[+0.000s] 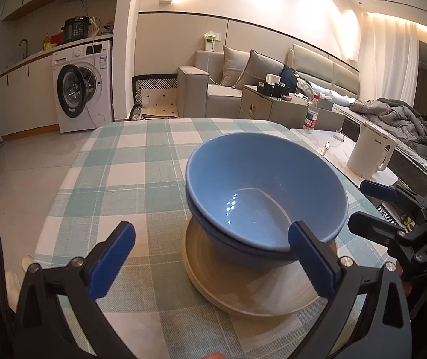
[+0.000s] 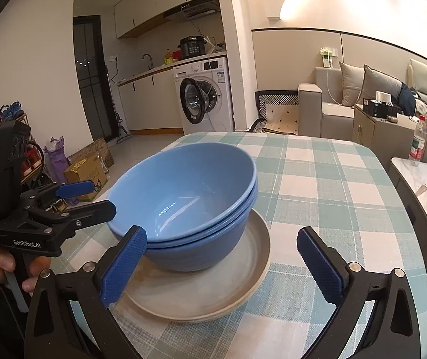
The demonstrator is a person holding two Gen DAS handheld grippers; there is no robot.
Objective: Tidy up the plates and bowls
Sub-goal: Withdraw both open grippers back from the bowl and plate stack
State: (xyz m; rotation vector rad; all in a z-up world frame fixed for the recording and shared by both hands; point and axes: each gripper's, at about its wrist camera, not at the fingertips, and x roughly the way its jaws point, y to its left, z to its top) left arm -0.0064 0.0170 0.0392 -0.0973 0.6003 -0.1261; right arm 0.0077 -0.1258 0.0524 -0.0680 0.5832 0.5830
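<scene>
The blue bowls (image 1: 265, 197), nested, sit on a stack of beige plates (image 1: 261, 287) at the centre of each frame, on the checked tablecloth (image 1: 123, 161). The left gripper (image 1: 213, 264) is spread wide, pinching nothing. The right gripper (image 2: 222, 264) is equally spread and empty. A white kettle (image 1: 370, 152) stands at right.

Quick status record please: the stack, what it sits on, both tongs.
bowls: blue bowls nested, upright
plates: beige plates stacked under the bowls
surface: checked tablecloth
left tongs: left tongs open, holding nothing
right tongs: right tongs open, holding nothing
contact: neither grips the stack
</scene>
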